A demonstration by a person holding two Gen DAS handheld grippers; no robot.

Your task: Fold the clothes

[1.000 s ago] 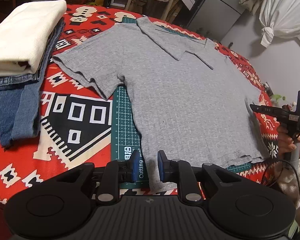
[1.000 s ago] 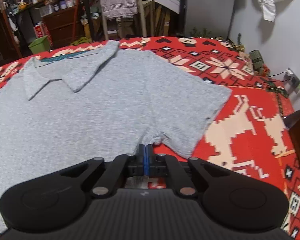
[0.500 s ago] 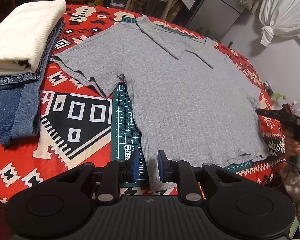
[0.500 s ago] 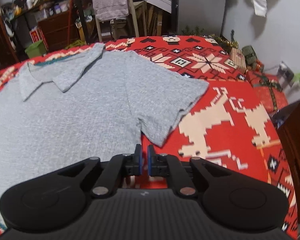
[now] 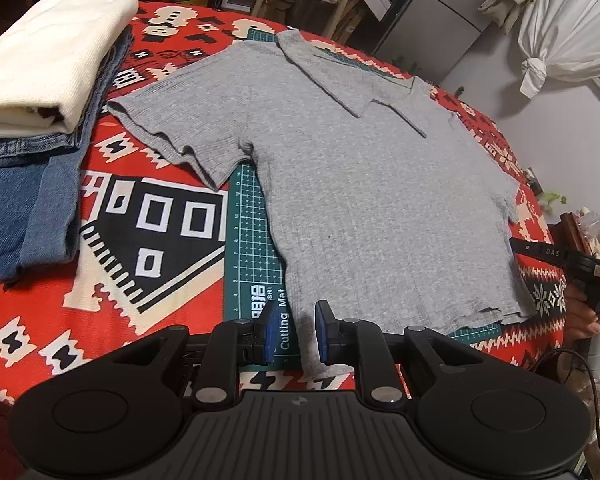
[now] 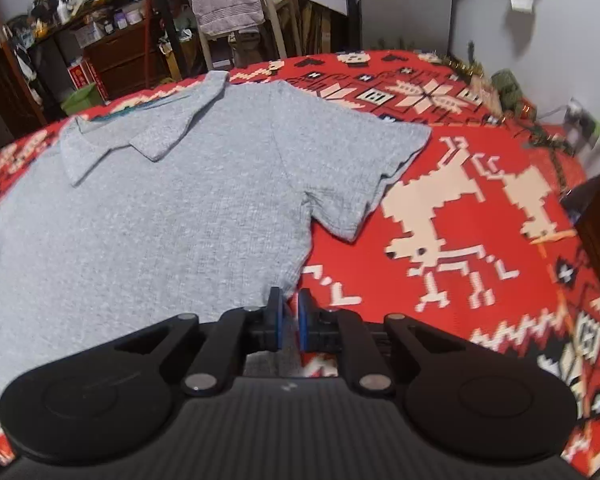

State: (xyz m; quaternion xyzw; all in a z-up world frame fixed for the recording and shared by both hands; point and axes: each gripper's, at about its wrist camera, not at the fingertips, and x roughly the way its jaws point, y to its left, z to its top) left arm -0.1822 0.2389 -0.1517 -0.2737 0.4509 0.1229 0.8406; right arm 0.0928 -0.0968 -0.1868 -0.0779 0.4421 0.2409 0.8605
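The right wrist view is smeared by motion along its right side, so the small items at the far edge of the red patterned blanket (image 6: 480,208) cannot be made out. Most of the green cutting mat (image 5: 252,240) is hidden under the grey polo shirt (image 5: 364,184); only a strip beside the shirt's side seam, a corner past its hem and a sliver behind the collar show. In the left wrist view the right gripper (image 5: 516,245) is cut off by the frame edge, and the hand (image 5: 584,316) holding it shows only in part; from there I cannot tell its jaw gap.

The shirt lies flat and face up on the blanket, collar at the far end, both short sleeves spread out. The left gripper (image 5: 293,332) sits at the shirt's near hem corner: its blue pads (image 5: 269,334) stand clearly apart, with the mat's printed edge and the shirt's side edge seen between them, and they grip nothing. The right gripper (image 6: 289,320) is at the shirt's opposite side edge, below the sleeve; its pads are parted by a narrow gap, the cloth edge lies just in front of that gap, and no fabric is pinched.

Left of the shirt, well apart from it, a folded cream knit (image 5: 48,60) rests on folded blue jeans (image 5: 28,200)
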